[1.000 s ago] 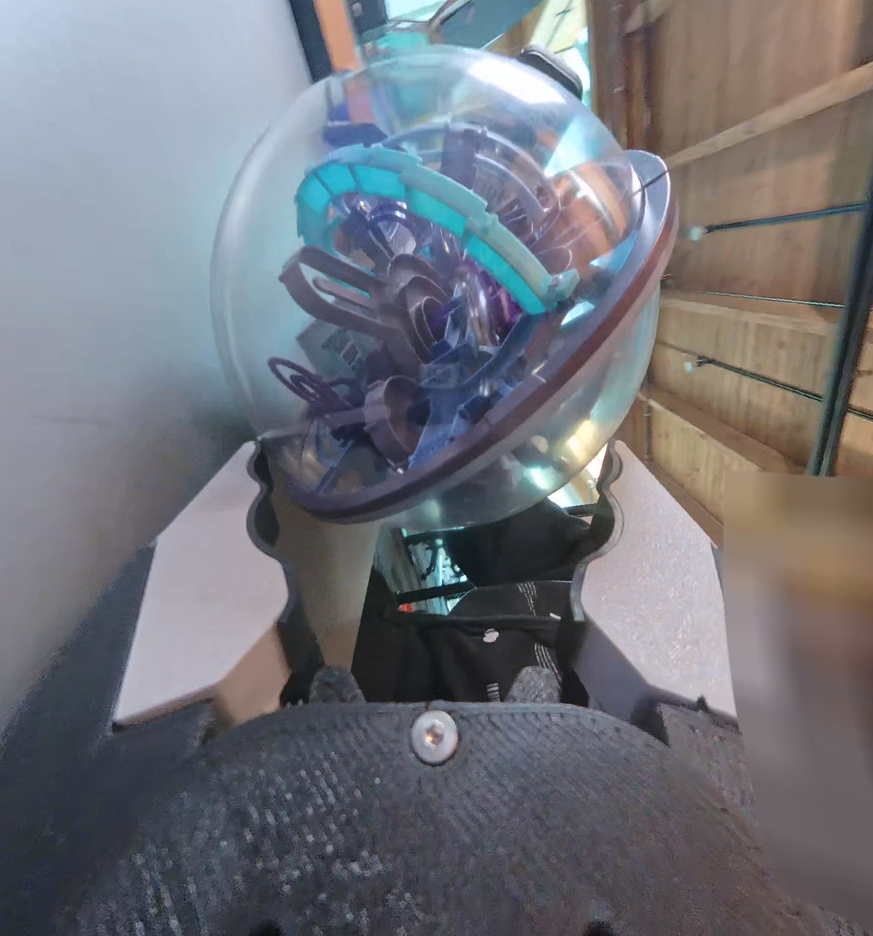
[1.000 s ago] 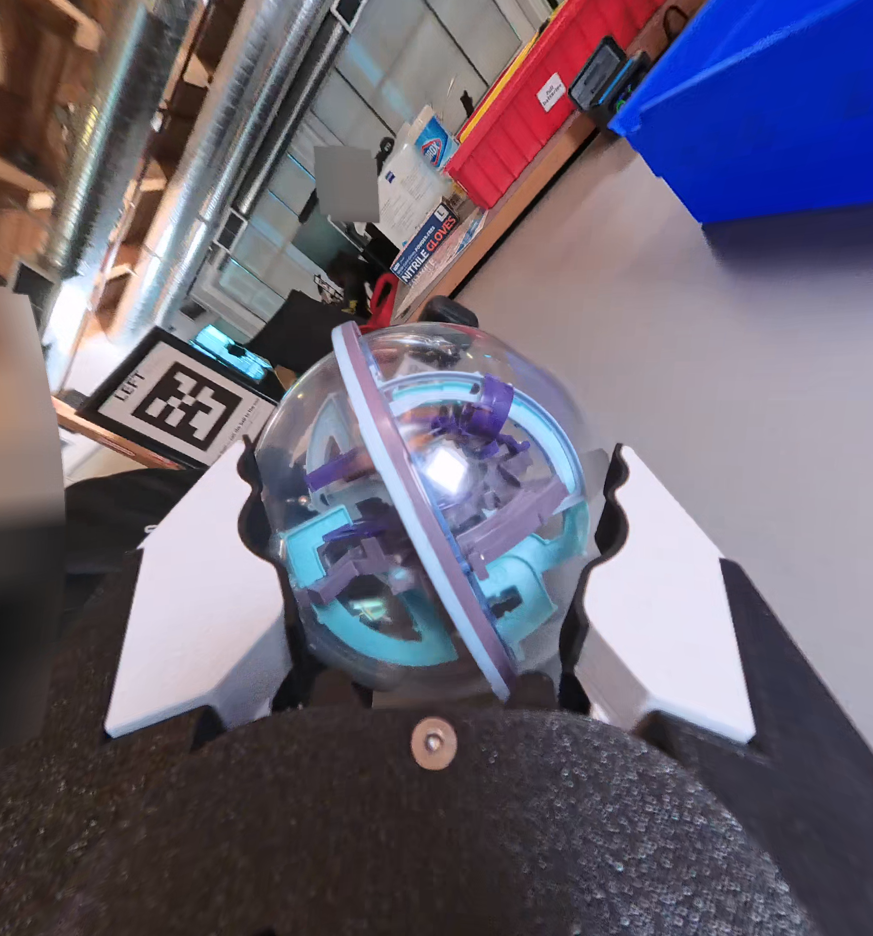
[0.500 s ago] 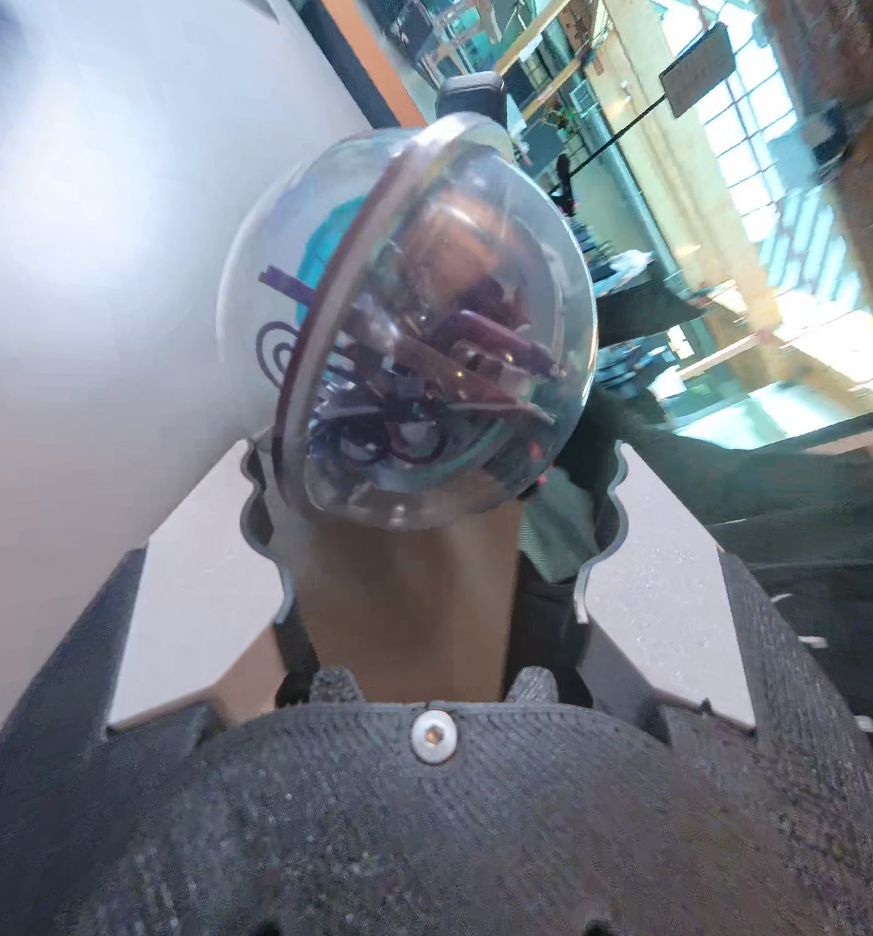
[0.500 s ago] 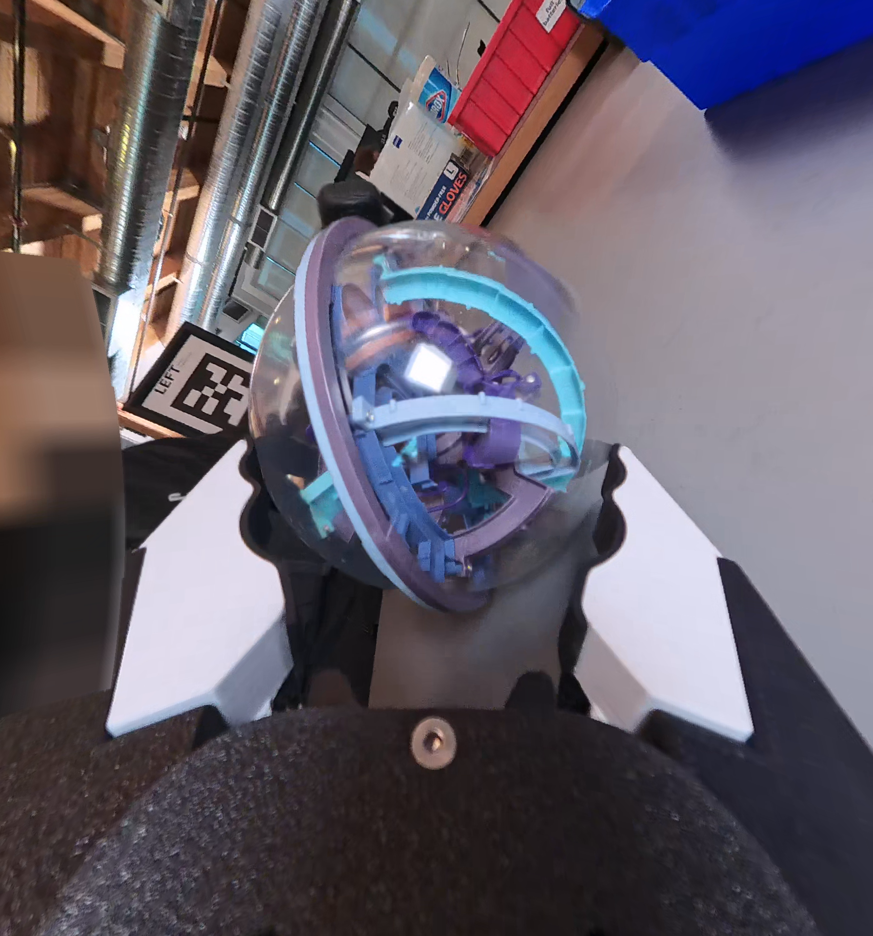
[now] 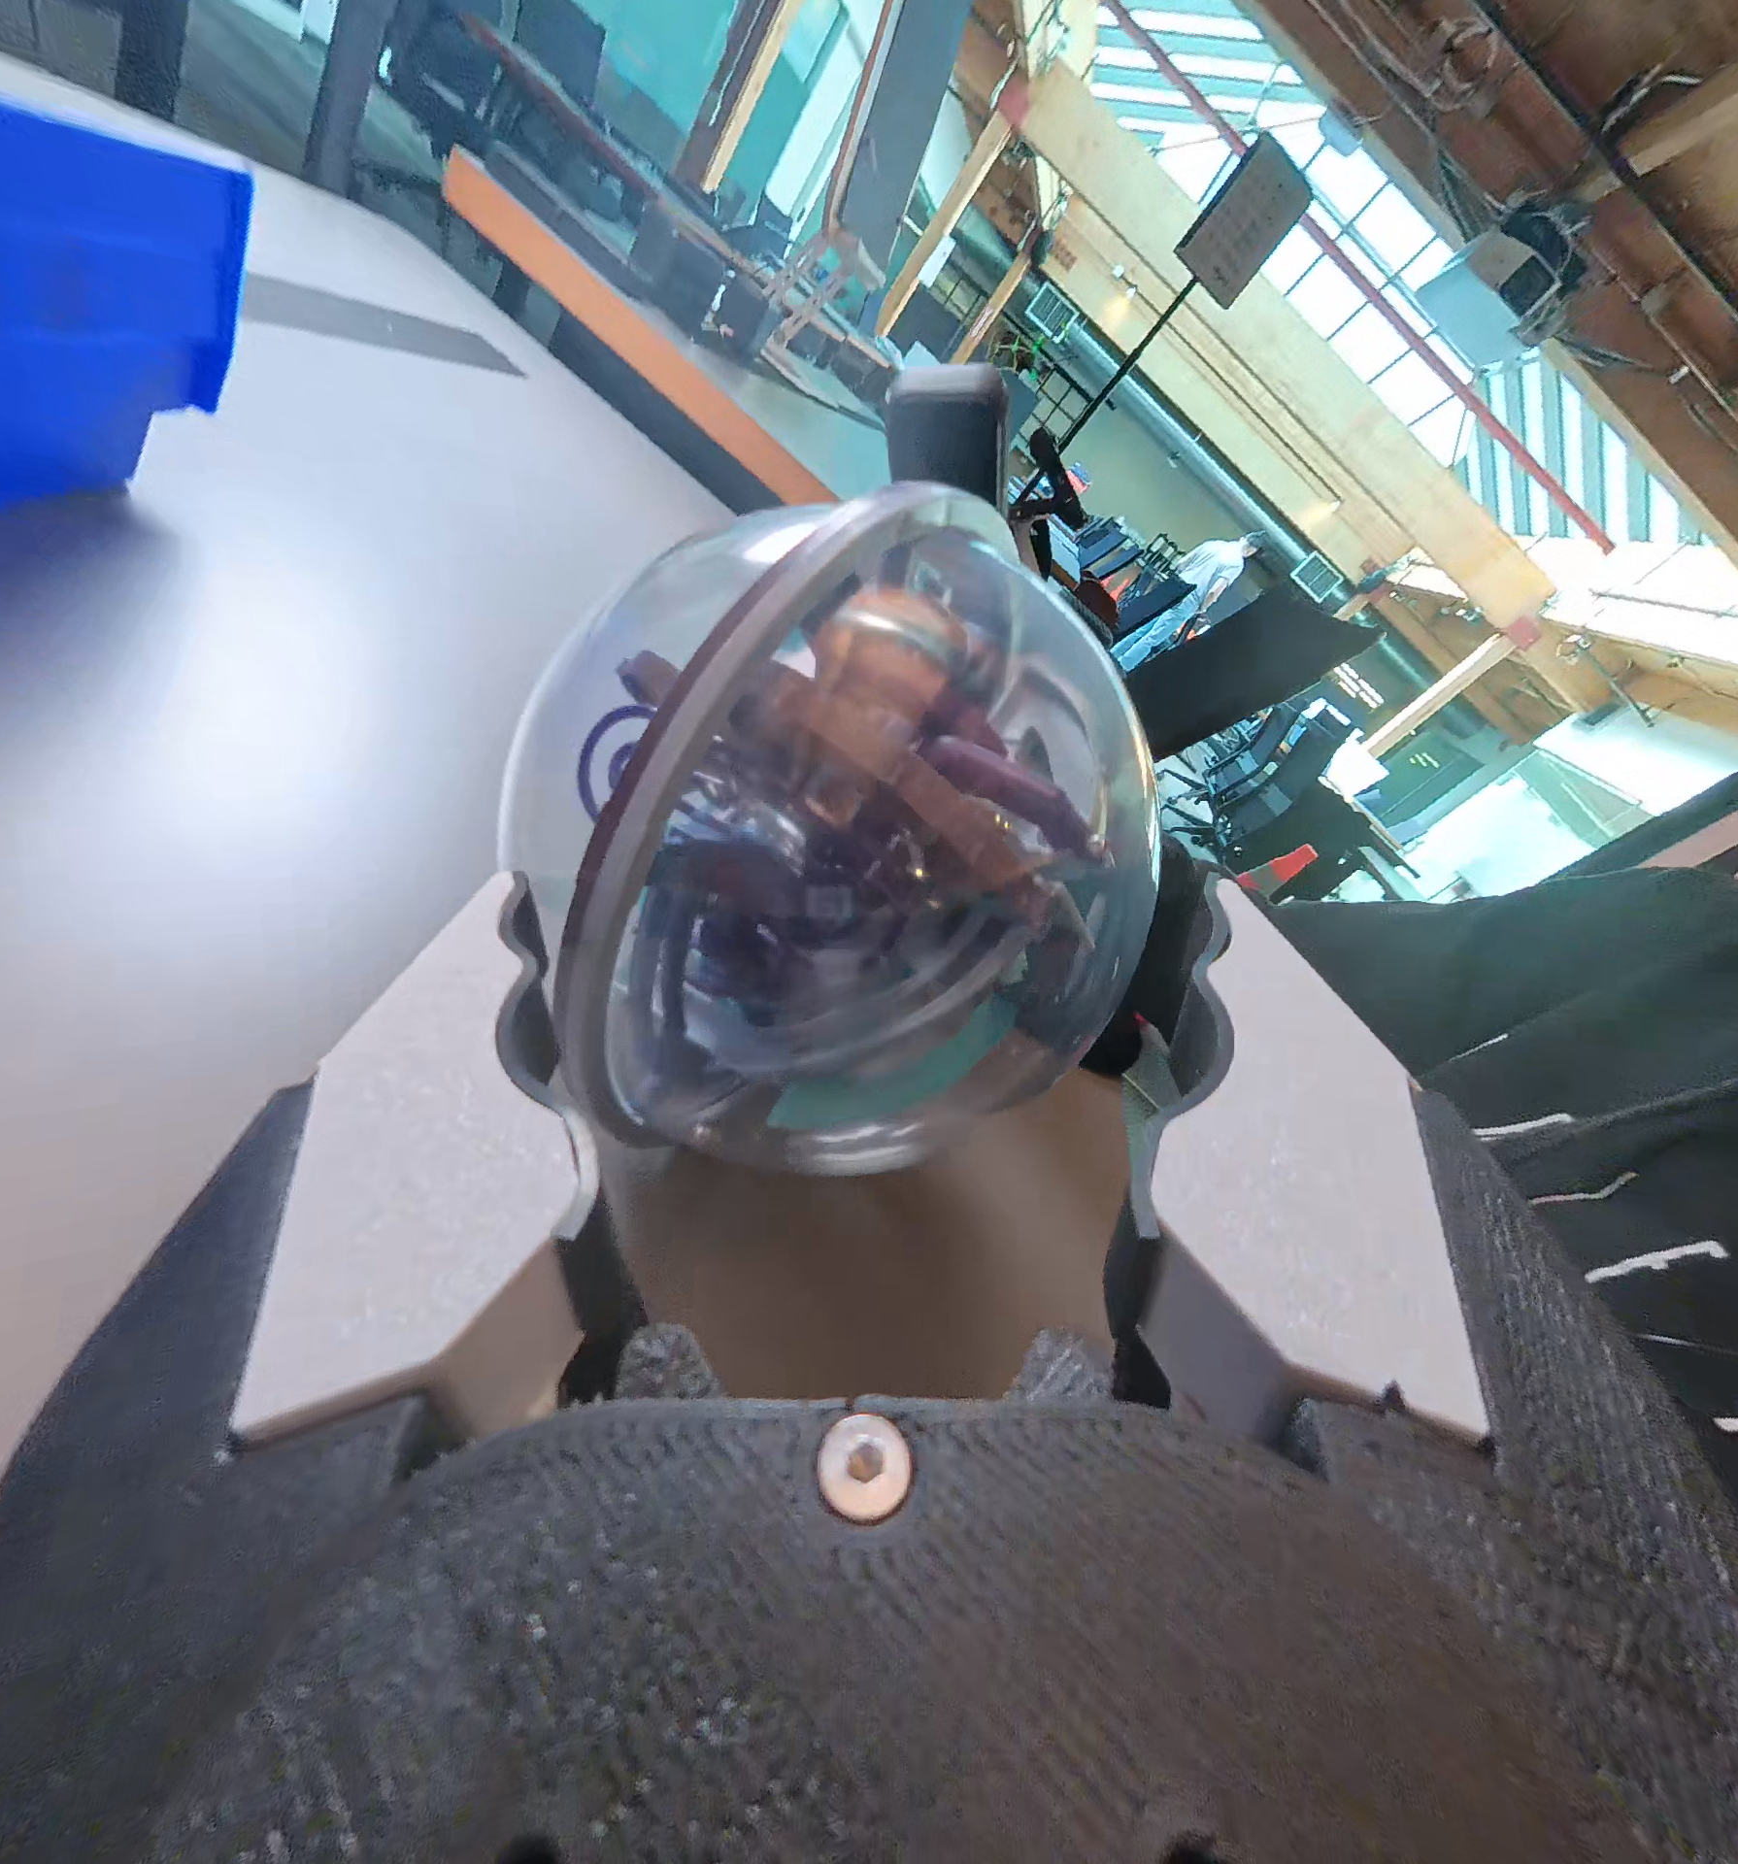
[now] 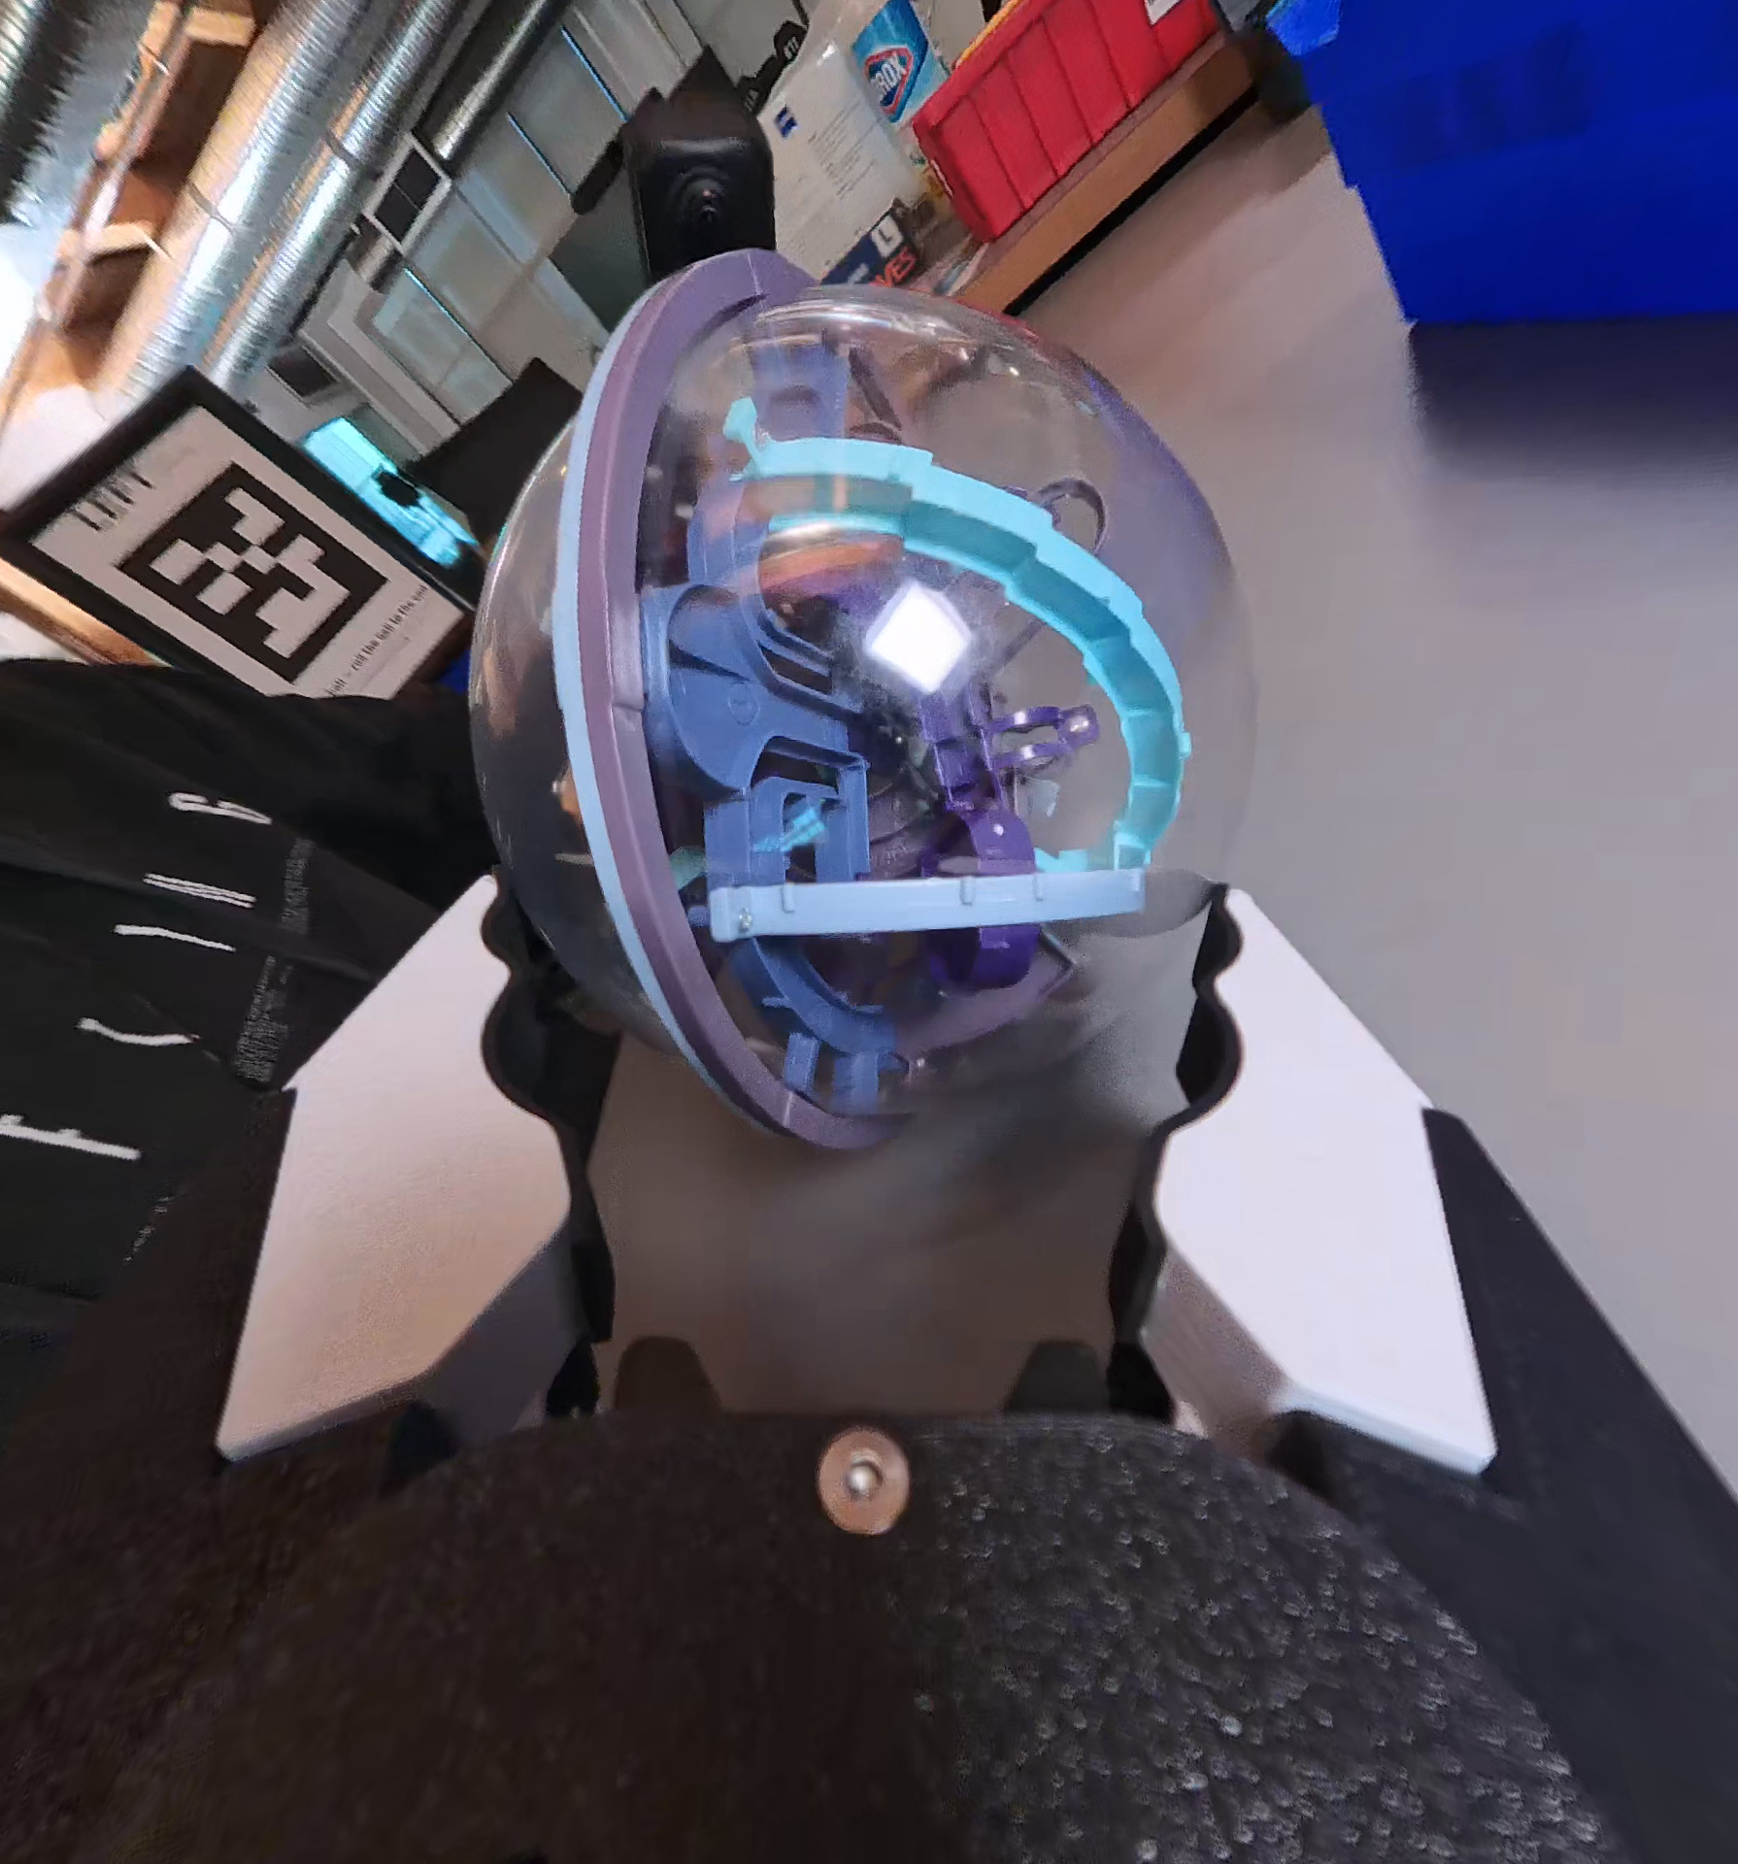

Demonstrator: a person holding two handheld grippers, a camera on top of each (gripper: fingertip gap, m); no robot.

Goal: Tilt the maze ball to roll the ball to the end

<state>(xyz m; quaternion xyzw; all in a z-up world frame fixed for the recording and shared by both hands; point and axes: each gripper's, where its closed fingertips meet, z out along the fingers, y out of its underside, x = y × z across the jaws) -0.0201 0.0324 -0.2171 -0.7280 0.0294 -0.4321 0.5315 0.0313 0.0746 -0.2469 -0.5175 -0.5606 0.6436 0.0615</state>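
Fingers [image 5: 532, 999] both pairs clamp maze ball [image 6: 865, 706] | blue bin [image 5: 68, 293] beside | table [image 6: 1501, 756] below

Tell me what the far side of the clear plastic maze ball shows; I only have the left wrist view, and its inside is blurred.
Observer: In the right wrist view, a turquoise stepped track arcs through the upper half of the clear plastic maze ball.
Operator: Anything lying level in there?
Observer: A pale blue straight beam runs about level across the picture, just under that arc.
Operator: What is beyond the ball on that side?
Observer: A red plastic bin stands farther back, near the top of the picture.
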